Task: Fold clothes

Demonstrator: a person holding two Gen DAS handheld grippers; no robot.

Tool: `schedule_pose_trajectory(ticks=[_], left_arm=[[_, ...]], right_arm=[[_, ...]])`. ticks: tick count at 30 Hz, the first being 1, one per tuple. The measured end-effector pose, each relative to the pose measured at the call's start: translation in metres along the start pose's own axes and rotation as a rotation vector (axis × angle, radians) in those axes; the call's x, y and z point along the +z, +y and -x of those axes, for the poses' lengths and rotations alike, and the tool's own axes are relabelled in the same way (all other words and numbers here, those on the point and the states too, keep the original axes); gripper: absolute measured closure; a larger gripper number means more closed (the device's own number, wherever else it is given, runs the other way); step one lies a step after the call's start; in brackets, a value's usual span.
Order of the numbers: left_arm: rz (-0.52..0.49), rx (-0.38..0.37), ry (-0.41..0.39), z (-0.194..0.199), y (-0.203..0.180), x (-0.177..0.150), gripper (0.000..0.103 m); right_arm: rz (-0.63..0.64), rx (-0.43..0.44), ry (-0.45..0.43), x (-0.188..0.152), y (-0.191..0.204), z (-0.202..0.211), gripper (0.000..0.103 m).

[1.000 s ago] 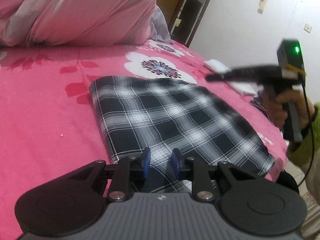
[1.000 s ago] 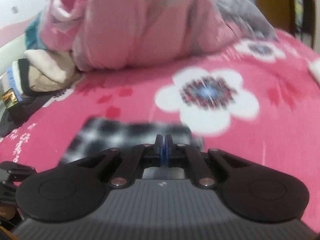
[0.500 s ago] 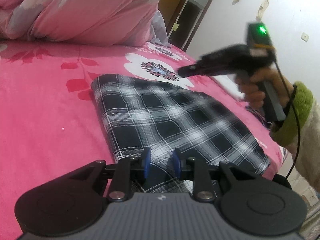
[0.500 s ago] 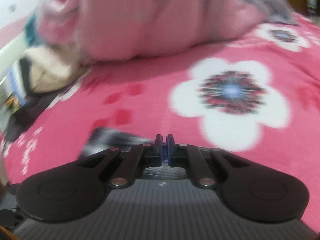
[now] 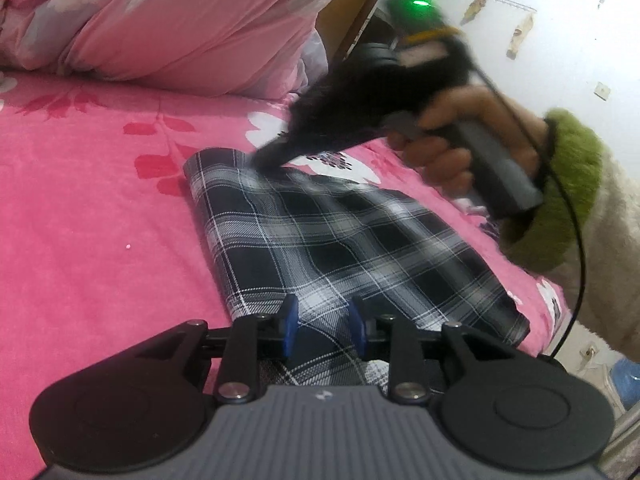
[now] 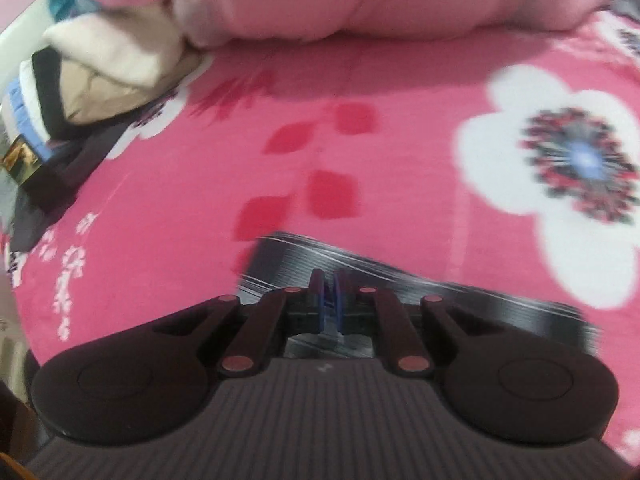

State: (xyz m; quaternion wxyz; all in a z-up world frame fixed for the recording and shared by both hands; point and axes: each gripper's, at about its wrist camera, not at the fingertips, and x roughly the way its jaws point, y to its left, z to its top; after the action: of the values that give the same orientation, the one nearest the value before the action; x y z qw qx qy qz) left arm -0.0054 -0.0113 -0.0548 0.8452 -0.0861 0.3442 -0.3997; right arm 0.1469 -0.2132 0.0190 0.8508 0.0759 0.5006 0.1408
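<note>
A black-and-white plaid cloth (image 5: 320, 236) lies folded flat on the pink floral bed sheet (image 5: 88, 216). My left gripper (image 5: 322, 322) stands open over the cloth's near edge, and plaid fabric shows between its blue pads. A hand holds my right gripper (image 5: 266, 156), blurred by motion, with its tip down at the cloth's far left corner. In the right wrist view the right gripper (image 6: 328, 294) hangs over the blurred plaid cloth (image 6: 288, 256). Only a narrow slit shows between its fingers, and nothing is clearly held there.
A bunched pink duvet (image 5: 180, 20) lies at the back of the bed. A stack of folded clothes (image 6: 92, 80) sits at the bed's left side. The bed's edge (image 5: 556, 304) drops off on the right, by a sleeve with a green cuff (image 5: 560, 192). A doorway (image 5: 372, 4) stands behind.
The right gripper has swung left and down, from above the bed's right side to the cloth's far corner. The left gripper has stayed open at the near edge.
</note>
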Motion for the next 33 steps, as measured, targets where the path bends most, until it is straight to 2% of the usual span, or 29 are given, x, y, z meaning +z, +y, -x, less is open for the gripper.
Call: schedule_pose_trajectory(ticks=[2, 5, 7, 9, 11, 14, 17, 20, 25, 28, 30, 33], left_arm=[[0.002, 0.008, 0.0, 0.0, -0.001, -0.001, 0.072], [-0.008, 0.013, 0.0, 0.001, -0.003, -0.003, 0.072], [-0.008, 0.01, 0.001, 0.002, -0.003, -0.003, 0.072], [-0.007, 0.004, 0.001, 0.004, -0.001, -0.002, 0.072], [-0.009, 0.0, -0.001, 0.007, 0.0, -0.001, 0.072], [-0.037, -0.002, -0.008, 0.012, -0.001, 0.001, 0.068], [-0.134, 0.027, 0.005, 0.011, -0.012, 0.001, 0.066], [-0.207, 0.061, 0.016, 0.012, -0.022, -0.003, 0.064], [-0.296, 0.111, 0.024, 0.019, -0.035, -0.015, 0.056], [-0.341, 0.137, 0.032, 0.022, -0.041, -0.021, 0.048], [-0.349, 0.145, 0.04, 0.025, -0.042, -0.024, 0.047], [-0.329, 0.148, 0.052, 0.03, -0.038, -0.027, 0.045]], right_arm=[[-0.019, 0.006, 0.038, 0.01, 0.0, -0.029, 0.101], [-0.108, 0.008, -0.004, 0.025, -0.012, -0.047, 0.098], [-0.185, -0.03, -0.01, 0.029, -0.027, -0.054, 0.098], [-0.279, -0.02, -0.032, 0.025, -0.042, -0.041, 0.097], [-0.288, -0.01, -0.111, 0.011, -0.056, -0.002, 0.096], [-0.271, -0.005, -0.207, -0.03, -0.069, 0.067, 0.095], [-0.163, -0.027, -0.252, -0.078, -0.069, 0.115, 0.093], [-0.061, -0.035, -0.281, -0.132, -0.062, 0.131, 0.092], [-0.022, -0.12, -0.324, -0.213, -0.07, 0.123, 0.092], [-0.063, -0.143, -0.385, -0.234, -0.07, 0.139, 0.092], [-0.073, -0.184, -0.425, -0.239, -0.064, 0.152, 0.089], [0.0, -0.133, -0.497, -0.244, -0.04, 0.164, 0.089]])
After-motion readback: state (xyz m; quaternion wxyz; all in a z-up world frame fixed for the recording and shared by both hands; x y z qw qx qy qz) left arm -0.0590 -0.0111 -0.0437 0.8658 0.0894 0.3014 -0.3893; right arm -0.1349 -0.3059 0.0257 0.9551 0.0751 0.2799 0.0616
